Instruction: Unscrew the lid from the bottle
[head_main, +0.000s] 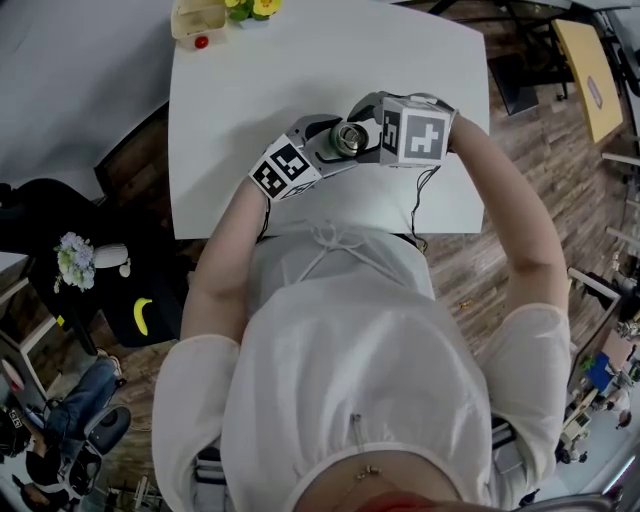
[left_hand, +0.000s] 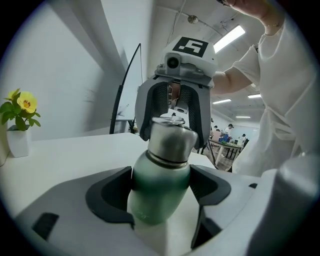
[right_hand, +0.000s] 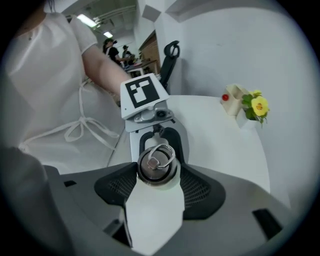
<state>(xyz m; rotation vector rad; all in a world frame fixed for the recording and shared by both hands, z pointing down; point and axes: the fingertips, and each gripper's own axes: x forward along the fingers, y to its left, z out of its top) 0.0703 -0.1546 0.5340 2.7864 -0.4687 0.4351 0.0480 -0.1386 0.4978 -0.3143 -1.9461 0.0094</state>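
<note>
A green bottle (left_hand: 159, 192) with a steel lid (left_hand: 171, 137) is held above the white table (head_main: 250, 80). My left gripper (left_hand: 160, 185) is shut on the green body, both pads pressing its sides. From the opposite side my right gripper (right_hand: 157, 172) surrounds the lid (right_hand: 156, 162), whose wire ring faces its camera. The lid sits between that gripper's pads, with a thin gap showing at the right pad. In the head view both grippers meet at the bottle (head_main: 347, 138), the left gripper (head_main: 328, 143) from the left and the right gripper (head_main: 367, 128) from the right.
A cream container with a red dot (head_main: 197, 20) and a small pot of yellow flowers (head_main: 252, 8) stand at the table's far left corner. A dark office chair (right_hand: 170, 55) stands beyond the table. Bags and a chair sit on the floor at left.
</note>
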